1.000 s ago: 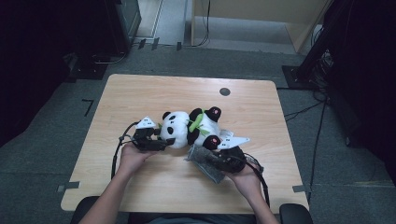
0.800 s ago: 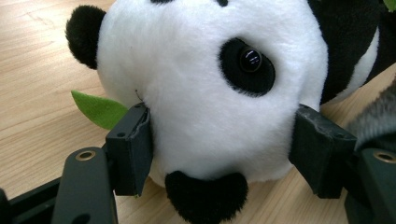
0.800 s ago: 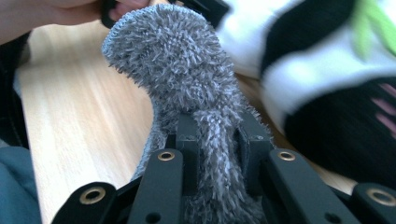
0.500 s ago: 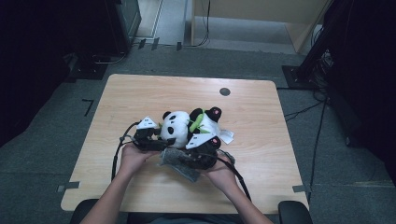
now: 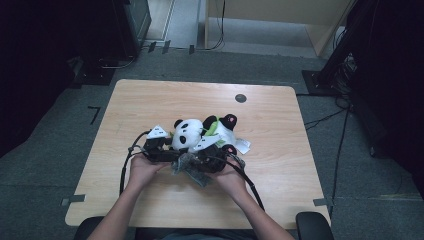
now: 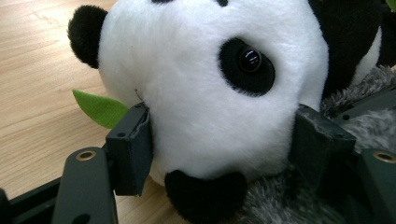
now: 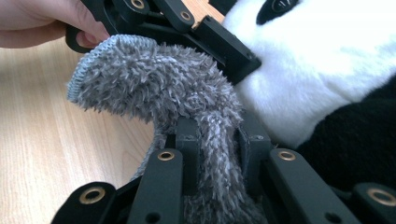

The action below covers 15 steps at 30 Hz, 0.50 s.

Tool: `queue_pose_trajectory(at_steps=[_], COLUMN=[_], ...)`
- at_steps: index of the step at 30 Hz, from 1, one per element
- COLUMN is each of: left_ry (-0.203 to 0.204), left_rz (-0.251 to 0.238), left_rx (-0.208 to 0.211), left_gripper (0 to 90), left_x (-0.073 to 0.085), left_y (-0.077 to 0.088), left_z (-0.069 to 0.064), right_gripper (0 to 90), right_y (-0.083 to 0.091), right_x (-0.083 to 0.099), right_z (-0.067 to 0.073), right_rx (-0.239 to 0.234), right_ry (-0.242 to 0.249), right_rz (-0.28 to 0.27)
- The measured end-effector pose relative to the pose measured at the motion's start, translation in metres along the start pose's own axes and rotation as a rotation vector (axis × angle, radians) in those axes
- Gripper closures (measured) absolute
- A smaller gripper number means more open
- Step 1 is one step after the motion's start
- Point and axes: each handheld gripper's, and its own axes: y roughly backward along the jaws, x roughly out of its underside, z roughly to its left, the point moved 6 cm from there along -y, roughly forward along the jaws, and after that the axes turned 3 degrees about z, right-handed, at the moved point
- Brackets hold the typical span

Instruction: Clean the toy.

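In the high view, a black-and-white plush panda toy (image 5: 200, 134) lies near the middle of the light wooden table (image 5: 280, 165), its head toward the left gripper (image 5: 161, 146). That gripper sits just left of the panda's head, and the right gripper (image 5: 209, 159) lies just in front of the panda with a grey fuzzy cloth (image 5: 189, 169) bunched under it. A white paper tag (image 5: 243, 145) sticks out on the panda's far right side, and a small dark round grommet (image 5: 240, 98) sits in the table well beyond the panda.

In the left gripper view, the left gripper (image 6: 219, 140) has its two black jaws pressed into either side of the panda's (image 6: 210, 93) white head, holding it. A green felt leaf (image 6: 99, 108) pokes out beside the head, and the cloth (image 6: 280, 205) lies just under the chin.

In the right gripper view, the right gripper (image 7: 217, 144) has its jaws closed tight on a fold of the cloth (image 7: 159, 88), which arches up beside the panda's (image 7: 327, 70) head. A bare hand (image 7: 42, 21) grips the other gripper's frame just beyond the cloth.
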Motion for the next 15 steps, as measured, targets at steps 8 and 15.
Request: queue_pose_trajectory(at_steps=[8,15], left_ry=[-0.007,-0.009], left_rz=[0.004,0.007], left_rx=[-0.005,-0.004], left_gripper=[29.9,30.6], left_x=[0.0,0.001], left_y=[0.0,0.0], left_z=[0.0,0.001], right_gripper=[75.1,75.1], right_y=[0.008,0.017], right_x=[0.009,0.019], right_z=[-0.007,-0.014], right_rx=[0.042,0.072], right_ry=[-0.007,-0.025], right_rz=[0.0,-0.004])
